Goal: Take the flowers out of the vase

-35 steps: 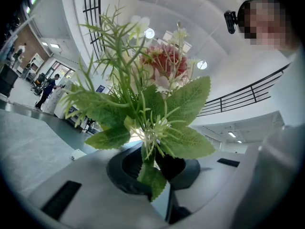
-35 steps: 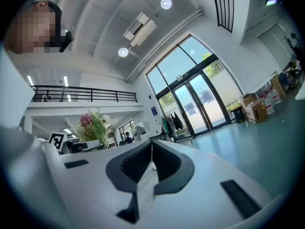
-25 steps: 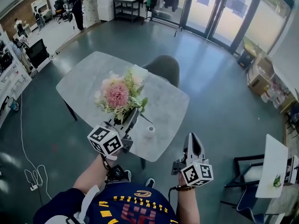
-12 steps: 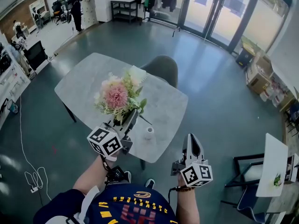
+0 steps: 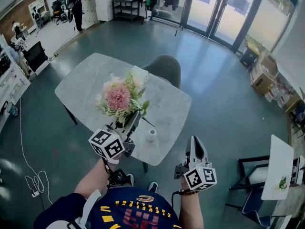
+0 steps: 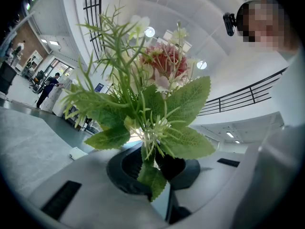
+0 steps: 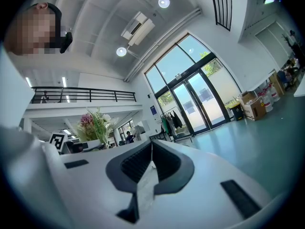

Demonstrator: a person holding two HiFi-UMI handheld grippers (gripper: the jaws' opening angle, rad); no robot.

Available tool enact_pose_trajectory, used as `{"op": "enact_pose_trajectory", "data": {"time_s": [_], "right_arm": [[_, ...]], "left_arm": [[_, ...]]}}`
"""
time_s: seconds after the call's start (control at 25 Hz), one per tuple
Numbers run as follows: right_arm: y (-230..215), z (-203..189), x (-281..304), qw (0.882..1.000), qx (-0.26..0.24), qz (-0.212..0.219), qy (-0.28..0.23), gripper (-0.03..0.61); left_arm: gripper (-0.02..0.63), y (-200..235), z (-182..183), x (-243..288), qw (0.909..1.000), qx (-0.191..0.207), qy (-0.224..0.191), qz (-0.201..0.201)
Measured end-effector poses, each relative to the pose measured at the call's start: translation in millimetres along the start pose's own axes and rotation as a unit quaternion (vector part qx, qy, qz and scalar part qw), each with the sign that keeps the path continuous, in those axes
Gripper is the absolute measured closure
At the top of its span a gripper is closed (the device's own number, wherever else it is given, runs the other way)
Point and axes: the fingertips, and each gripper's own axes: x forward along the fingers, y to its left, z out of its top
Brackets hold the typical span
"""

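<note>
A bunch of artificial flowers (image 5: 119,97), pink and cream blooms with green leaves, hangs in the air over the grey table (image 5: 81,82). My left gripper (image 5: 136,116) is shut on its stems. In the left gripper view the stems and a leaf sit pinched between the dark pads (image 6: 126,168), with the flowers (image 6: 159,68) fanning out above them. A small white vase (image 5: 152,134) stands upright on the table near its front edge, just right of the left gripper, with nothing in it. My right gripper (image 5: 196,143) is shut and holds nothing, off the table's front right corner; its pads (image 7: 138,163) meet.
A grey-green chair (image 5: 166,68) is tucked in at the table's far side. The floor around is teal concrete. A white side table (image 5: 279,168) and a dark chair frame stand at the right. Cables lie on the floor at the left (image 5: 33,180). People stand far back left.
</note>
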Motion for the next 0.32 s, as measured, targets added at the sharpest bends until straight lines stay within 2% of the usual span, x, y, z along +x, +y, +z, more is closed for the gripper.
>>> {"op": "enact_pose_trajectory", "data": {"time_s": [0.32], "right_arm": [[2.3,0.9,-0.2,1.0,0.0,-0.001,-0.001,0.563]], "left_arm": [[0.572,-0.3,0.5,1.0,1.0,0.0,0.002,-0.004]]}}
